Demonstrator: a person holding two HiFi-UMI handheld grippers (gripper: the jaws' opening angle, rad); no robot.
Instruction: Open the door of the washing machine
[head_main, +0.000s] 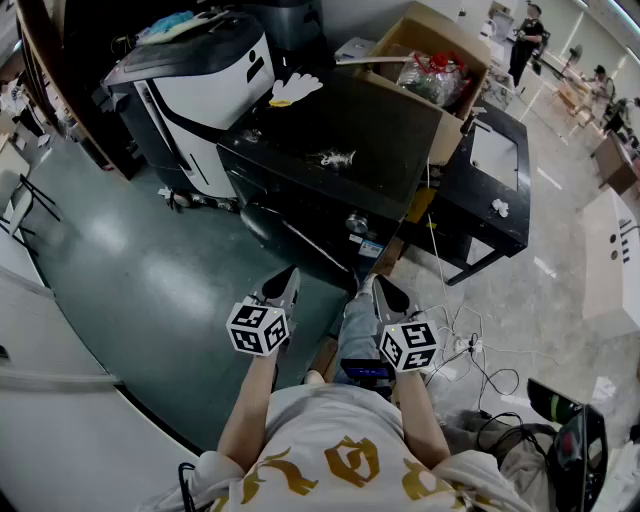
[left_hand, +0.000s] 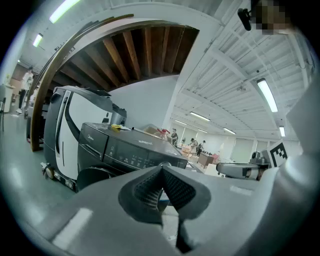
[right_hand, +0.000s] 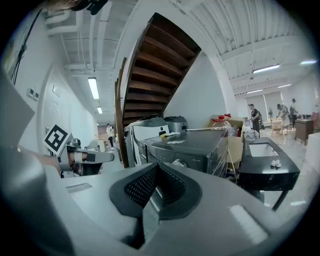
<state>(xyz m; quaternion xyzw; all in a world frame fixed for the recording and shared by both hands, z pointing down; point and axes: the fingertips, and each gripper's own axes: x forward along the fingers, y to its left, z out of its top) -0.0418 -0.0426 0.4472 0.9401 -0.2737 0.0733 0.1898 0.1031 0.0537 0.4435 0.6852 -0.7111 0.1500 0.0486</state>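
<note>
- While both arms reach forward in the head view, the left gripper (head_main: 289, 275) has its jaws pressed together on nothing, tips in the air just short of the machine.
- Right gripper (head_main: 381, 285), same story: jaws closed with nothing between them, held level beside its partner, the two apart.
- Straight ahead of both tips stands the washing machine (head_main: 340, 150), a dark grey front-loader with its front turned toward the person.
- Its control panel (left_hand: 132, 156) runs across the top of the front, with a silver dial (head_main: 357, 222) toward the right end.
- Below the panel sits the round door (left_hand: 92, 176), dark, looking shut against the front; neither gripper touches it.
- On the lid lie a yellow-and-white glove (head_main: 295, 88) at the back edge and a small crumpled clear scrap (head_main: 337, 158) near the middle.
- Farther off are an open cardboard box (head_main: 452, 128) holding red-capped bottles (head_main: 430, 72), a black sink cabinet (head_main: 500, 230) to the right, and a white-and-black appliance (head_main: 215, 85) to the left.
</note>
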